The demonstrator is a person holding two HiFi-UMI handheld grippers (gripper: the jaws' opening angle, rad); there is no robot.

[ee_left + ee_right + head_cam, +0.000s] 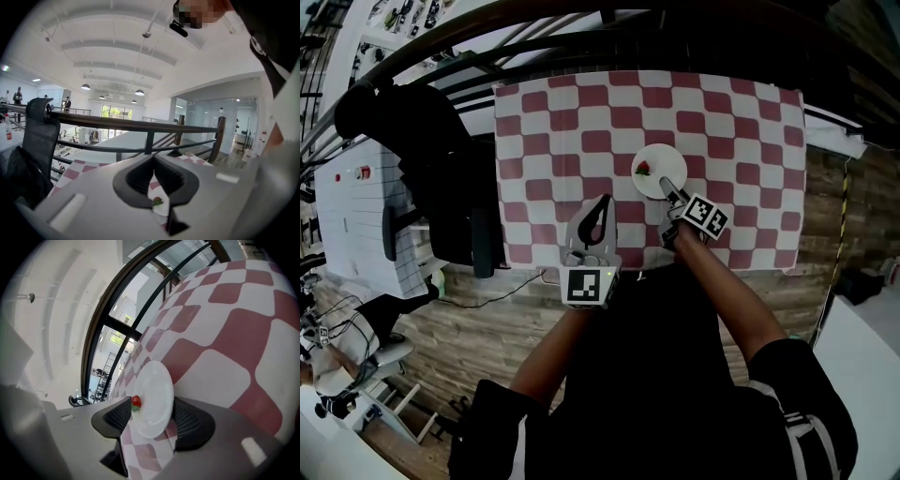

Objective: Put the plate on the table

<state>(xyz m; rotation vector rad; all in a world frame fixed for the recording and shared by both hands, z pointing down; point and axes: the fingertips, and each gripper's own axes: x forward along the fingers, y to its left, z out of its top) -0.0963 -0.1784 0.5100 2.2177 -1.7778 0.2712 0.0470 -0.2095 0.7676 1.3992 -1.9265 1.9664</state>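
Observation:
A small white plate [659, 169] lies flat on the red-and-white checked tablecloth [553, 141], a little right of the middle. On its left rim sits a red strawberry-like piece [643, 169]. My right gripper [671, 188] reaches over the plate's near edge. In the right gripper view the plate [154, 392] and red piece [136, 402] lie between the pads of the right gripper [153, 405], which stands open and does not press them. My left gripper [604, 202] hovers near the table's front edge, shut and empty. The plate [163, 207] shows through the slit behind its tips.
A black chair with dark cloth on it [441, 178] stands left of the table. A dark railing [534, 37] runs behind the table's far edge. A white desk [352, 206] is at the far left. Wooden floor [853, 216] lies to the right.

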